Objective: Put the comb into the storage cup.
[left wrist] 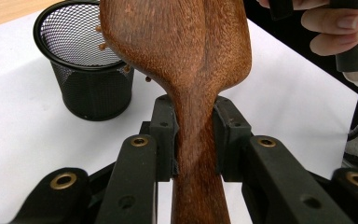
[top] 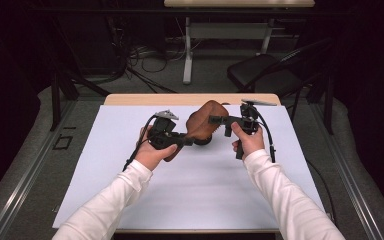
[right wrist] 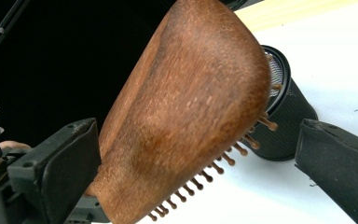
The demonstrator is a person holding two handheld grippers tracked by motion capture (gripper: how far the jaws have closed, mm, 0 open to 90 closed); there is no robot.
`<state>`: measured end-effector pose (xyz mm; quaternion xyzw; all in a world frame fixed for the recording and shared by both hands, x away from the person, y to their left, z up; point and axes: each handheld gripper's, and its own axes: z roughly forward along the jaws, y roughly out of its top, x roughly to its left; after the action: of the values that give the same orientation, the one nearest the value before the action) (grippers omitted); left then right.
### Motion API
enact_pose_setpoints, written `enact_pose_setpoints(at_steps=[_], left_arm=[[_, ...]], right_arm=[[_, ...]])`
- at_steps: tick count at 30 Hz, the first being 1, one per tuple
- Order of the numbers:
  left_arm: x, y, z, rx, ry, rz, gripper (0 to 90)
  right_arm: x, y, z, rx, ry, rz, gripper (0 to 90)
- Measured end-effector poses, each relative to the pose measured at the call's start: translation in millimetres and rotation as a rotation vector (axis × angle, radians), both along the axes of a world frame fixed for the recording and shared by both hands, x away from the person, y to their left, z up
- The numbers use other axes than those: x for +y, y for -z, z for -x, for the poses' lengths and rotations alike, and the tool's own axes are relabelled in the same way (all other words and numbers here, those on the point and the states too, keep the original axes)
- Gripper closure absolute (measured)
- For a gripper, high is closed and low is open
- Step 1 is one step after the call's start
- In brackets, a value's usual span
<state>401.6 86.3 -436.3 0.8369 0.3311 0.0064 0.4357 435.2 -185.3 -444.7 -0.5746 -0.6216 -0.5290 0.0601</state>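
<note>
Gripping the hairbrush (left wrist: 186,70) handle at frame centre, our left gripper (left wrist: 193,135) has its jaws clamped on it. Our right gripper (right wrist: 196,163) stands wide open, brush head between its jaws, untouched.

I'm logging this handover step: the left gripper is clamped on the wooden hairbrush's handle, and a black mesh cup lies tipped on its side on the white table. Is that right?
Not quite. The black mesh cup stands upright, mouth up, on the white table, as the left gripper view shows. The rest holds: the left gripper is clamped on the wooden hairbrush by its handle.

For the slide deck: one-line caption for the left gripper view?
Left hand-held gripper clamps wooden hairbrush by its handle beside black mesh cup.
</note>
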Motion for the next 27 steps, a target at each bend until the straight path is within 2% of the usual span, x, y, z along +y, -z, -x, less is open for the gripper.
enact_pose_setpoints(at_steps=[10,19,27], left_arm=[[1.9,-2.5,0.7,-0.015,-0.006,0.046,72.8],[2.5,-4.2,1.6,-0.022,-0.003,0.059,72.7],[0.6,-5.5,1.9,-0.022,0.000,0.073,72.7]], right_arm=[[5.9,-10.2,-4.3,-0.007,-0.014,-0.019,0.0],[8.7,-17.1,-10.0,-0.009,-0.017,-0.042,0.0],[10.7,-15.3,-12.9,0.005,-0.027,-0.065,0.5]])
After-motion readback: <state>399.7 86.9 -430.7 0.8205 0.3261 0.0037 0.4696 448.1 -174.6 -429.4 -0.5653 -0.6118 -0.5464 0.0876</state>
